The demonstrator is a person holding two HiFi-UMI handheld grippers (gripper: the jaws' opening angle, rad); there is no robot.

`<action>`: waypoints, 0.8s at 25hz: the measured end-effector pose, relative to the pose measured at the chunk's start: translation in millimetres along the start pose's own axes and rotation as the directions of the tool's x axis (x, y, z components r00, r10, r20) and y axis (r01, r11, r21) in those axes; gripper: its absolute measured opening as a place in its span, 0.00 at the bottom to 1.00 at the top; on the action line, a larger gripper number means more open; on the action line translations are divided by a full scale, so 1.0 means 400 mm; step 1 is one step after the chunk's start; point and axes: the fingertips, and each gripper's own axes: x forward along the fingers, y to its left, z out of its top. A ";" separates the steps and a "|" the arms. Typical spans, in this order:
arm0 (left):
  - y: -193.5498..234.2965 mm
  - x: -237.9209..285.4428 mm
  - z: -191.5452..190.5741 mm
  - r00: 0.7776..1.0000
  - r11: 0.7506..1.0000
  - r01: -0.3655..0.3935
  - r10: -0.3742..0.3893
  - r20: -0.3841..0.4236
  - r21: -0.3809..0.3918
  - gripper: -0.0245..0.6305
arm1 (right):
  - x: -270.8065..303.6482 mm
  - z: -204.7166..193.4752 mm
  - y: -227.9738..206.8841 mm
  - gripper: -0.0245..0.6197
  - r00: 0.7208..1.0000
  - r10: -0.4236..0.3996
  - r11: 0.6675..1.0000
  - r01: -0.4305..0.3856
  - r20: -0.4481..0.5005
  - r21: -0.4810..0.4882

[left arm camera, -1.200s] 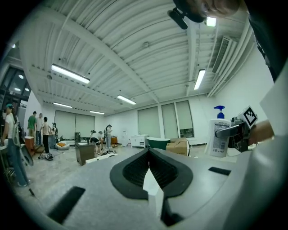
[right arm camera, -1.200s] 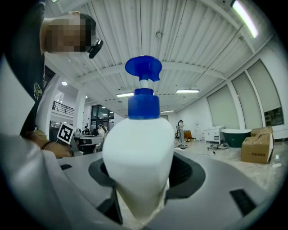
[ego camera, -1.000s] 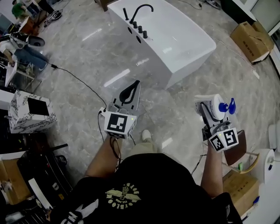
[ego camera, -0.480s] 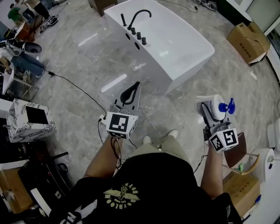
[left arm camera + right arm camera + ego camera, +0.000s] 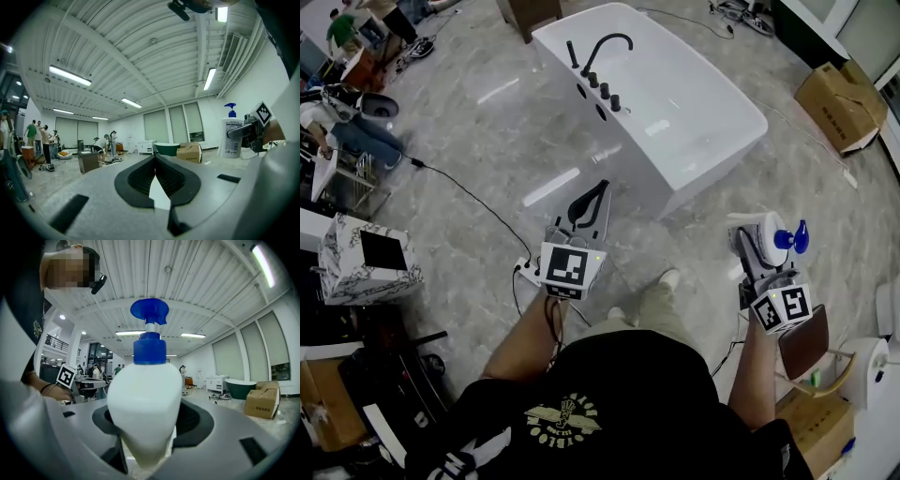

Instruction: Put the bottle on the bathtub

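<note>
The right gripper (image 5: 757, 246) is clamped on the bottle (image 5: 766, 228), upright in the air well short of the bathtub (image 5: 689, 169), while the left gripper (image 5: 595, 192), nearer the bathtub, has its jaws together on nothing; this looks like the carry, and the next move likely calls for bringing the bottle over the bathtub's rim and setting it down level.

Floor: glossy grey marble tiles (image 5: 487, 141).
Ceiling: white ribbed panels (image 5: 140, 47), strip lights (image 5: 69, 75).
Far wall: shaded windows (image 5: 178, 124).
Clutter: cardboard box (image 5: 839, 94).
</note>
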 end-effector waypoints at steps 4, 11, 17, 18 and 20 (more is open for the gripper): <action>0.020 0.055 -0.006 1.000 1.000 -0.017 0.017 0.003 -0.021 0.05 | 0.050 0.004 -0.041 0.45 1.000 0.015 1.000 -0.015 0.009 0.002; 0.036 0.170 -0.014 0.999 0.999 -0.033 0.033 -0.012 -0.024 0.05 | 0.145 0.008 -0.111 0.45 0.998 0.063 0.998 -0.063 -0.006 0.004; 0.045 0.297 -0.015 0.999 0.998 -0.049 0.048 -0.013 -0.043 0.05 | 0.235 0.014 -0.206 0.45 0.995 0.099 0.995 -0.099 -0.027 0.000; 0.046 0.316 -0.016 0.998 0.998 -0.054 0.054 -0.014 -0.040 0.05 | 0.246 0.014 -0.224 0.45 0.994 0.104 0.995 -0.104 -0.032 0.000; 0.047 0.348 -0.021 0.997 0.997 -0.072 0.071 -0.017 -0.034 0.05 | 0.268 0.018 -0.260 0.45 0.993 0.116 0.993 -0.116 -0.038 0.000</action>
